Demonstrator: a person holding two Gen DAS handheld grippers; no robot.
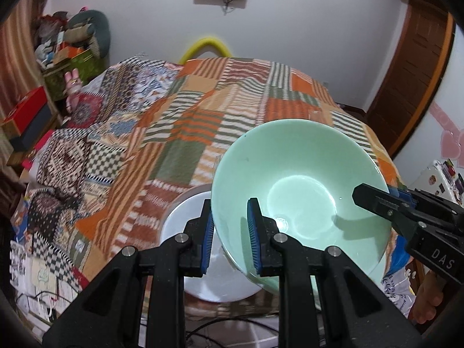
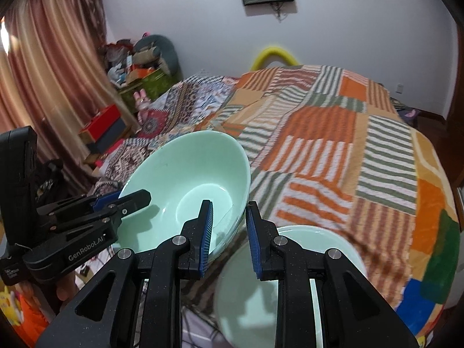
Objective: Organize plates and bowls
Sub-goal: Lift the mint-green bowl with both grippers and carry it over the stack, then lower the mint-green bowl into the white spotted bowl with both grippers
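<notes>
We hold the green bowl w/ both grippers: left & right each pinch its rim, above a plate.

The right gripper carries the white letters "DAS" on its black body; the left gripper carries "GenRobot.AI" along its black side. Nothing else is legible.

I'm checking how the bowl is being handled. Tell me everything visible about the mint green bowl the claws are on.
The mint green bowl is glossy, ceramic-looking, deep, with a flat round bottom and a thin rim. It is empty, tilted and lifted above the patchwork bedspread. The left claw straddles its near rim; the right claw straddles the opposite rim. A pale plate lies below it.
</notes>
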